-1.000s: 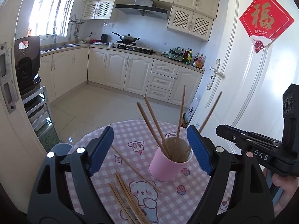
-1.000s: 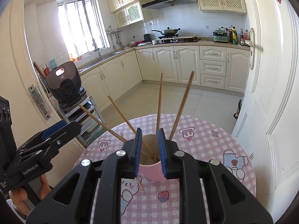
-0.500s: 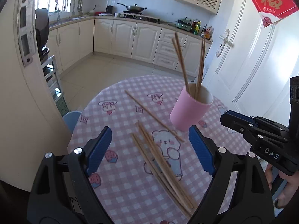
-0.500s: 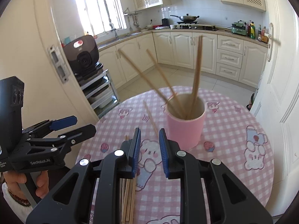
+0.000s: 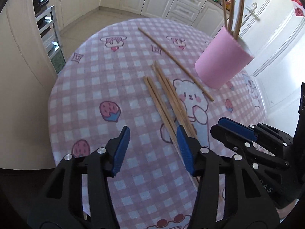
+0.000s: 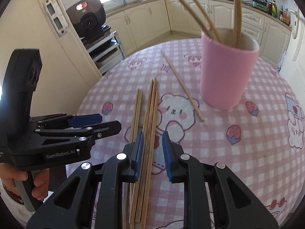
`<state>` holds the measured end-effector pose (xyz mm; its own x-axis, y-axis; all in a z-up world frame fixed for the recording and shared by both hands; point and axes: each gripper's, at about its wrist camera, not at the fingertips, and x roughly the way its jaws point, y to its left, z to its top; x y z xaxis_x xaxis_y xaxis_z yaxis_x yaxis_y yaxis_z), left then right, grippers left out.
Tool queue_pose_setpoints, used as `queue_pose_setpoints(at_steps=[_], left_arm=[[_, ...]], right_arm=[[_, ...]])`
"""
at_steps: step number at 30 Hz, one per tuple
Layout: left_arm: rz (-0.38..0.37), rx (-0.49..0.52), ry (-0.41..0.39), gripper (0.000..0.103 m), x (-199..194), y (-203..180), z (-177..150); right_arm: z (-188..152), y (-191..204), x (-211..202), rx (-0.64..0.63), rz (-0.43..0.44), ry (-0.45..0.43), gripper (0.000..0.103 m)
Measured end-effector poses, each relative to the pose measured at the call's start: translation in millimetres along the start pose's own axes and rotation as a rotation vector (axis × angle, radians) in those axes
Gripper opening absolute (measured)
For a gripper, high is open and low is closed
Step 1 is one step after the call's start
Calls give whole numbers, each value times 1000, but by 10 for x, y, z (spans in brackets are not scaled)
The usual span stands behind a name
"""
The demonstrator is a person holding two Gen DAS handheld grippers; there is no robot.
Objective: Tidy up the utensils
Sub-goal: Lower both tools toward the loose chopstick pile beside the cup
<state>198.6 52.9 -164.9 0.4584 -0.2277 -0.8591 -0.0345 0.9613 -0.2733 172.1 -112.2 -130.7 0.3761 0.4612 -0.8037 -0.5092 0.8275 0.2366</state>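
Near ends of the loose chopsticks run hidden beneath both claws, toward the table's near edge. Right gripper, narrowly parted, straddles several without pinching; left gripper, half-spread after closing, holds nothing, bundle at its right pad. Pink cup stands toward the far edge.

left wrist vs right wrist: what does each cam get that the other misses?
Left wrist only: the white door with its handle behind the cup, and the right gripper from the side.

Right wrist only: the black appliance on a metal rack, the left gripper from the side, and the hand holding it.

Both: the pink cup with chopsticks standing in it, the loose chopsticks and the checked tablecloth.
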Motion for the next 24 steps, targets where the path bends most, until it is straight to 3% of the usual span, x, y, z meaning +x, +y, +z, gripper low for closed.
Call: queue_pose_setpoints(at_steps=[9, 24], left_arm=[[27, -18, 19, 50, 147, -21, 61], [175, 69, 25, 55, 284, -251, 156]], right_arm=[[-29, -68, 127, 14, 15, 27, 19], [-57, -156, 71, 28, 27, 0, 23]])
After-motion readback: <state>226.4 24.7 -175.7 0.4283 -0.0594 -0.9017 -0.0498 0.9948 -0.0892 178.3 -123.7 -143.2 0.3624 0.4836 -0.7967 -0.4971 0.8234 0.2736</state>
